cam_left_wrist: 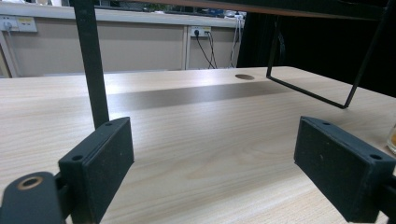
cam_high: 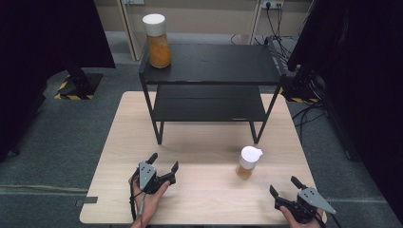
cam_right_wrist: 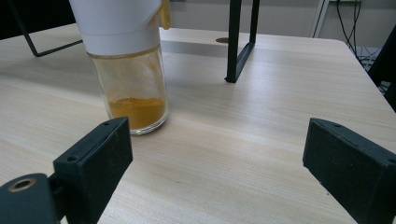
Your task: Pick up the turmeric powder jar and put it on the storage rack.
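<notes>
A small glass jar with a white spouted lid and a little orange powder stands on the light wood table, right of centre. From the right gripper view the same jar is close ahead and to the left. My right gripper rests open at the table's near right corner, short of the jar, jaws empty. My left gripper rests open at the near left, jaws wide apart over bare wood. A taller jar of orange contents with a white lid stands on the black shelf's top left corner.
A black two-tier metal shelf stands at the table's far half; its legs rise just ahead of the left gripper. A round cable hole lies in the tabletop beyond. Black stands and cables flank the table on the floor.
</notes>
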`<action>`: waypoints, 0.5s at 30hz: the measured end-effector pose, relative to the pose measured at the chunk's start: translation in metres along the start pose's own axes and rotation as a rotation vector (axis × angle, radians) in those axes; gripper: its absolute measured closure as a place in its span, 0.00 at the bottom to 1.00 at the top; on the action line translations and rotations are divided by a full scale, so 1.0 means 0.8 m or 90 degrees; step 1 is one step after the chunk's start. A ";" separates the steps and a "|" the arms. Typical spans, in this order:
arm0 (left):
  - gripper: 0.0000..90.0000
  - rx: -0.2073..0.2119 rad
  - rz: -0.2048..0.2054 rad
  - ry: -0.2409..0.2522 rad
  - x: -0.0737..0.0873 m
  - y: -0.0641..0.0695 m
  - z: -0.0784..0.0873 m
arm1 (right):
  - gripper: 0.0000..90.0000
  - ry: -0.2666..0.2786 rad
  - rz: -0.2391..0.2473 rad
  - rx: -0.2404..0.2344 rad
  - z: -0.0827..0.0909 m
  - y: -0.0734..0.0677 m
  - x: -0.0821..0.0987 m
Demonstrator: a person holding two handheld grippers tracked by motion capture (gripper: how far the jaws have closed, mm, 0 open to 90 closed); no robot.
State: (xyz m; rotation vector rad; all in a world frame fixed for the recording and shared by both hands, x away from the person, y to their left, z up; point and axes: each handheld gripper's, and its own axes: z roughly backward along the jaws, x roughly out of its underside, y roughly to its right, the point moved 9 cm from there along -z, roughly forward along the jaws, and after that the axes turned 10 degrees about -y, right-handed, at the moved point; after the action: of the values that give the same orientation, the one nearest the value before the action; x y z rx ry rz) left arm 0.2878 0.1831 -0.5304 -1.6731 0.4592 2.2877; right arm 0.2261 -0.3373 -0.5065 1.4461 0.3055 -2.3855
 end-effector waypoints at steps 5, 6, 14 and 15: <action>0.13 0.002 0.004 0.001 0.000 -0.001 0.000 | 0.09 -0.001 -0.005 -0.001 0.000 0.001 0.000; 0.13 0.002 0.001 -0.001 0.000 0.000 0.000 | 0.09 -0.001 -0.005 -0.002 0.000 0.001 0.000; 0.13 0.001 0.004 -0.003 -0.001 -0.001 -0.001 | 0.09 0.006 -0.006 -0.005 0.001 0.002 -0.004; 0.13 0.002 0.005 -0.003 -0.001 -0.001 -0.001 | 0.09 0.012 -0.005 -0.007 0.002 0.001 -0.007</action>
State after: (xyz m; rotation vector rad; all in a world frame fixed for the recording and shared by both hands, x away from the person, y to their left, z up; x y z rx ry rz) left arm 0.2887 0.1838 -0.5300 -1.6668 0.4693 2.2951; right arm 0.2274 -0.3375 -0.5004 1.4655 0.3293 -2.3731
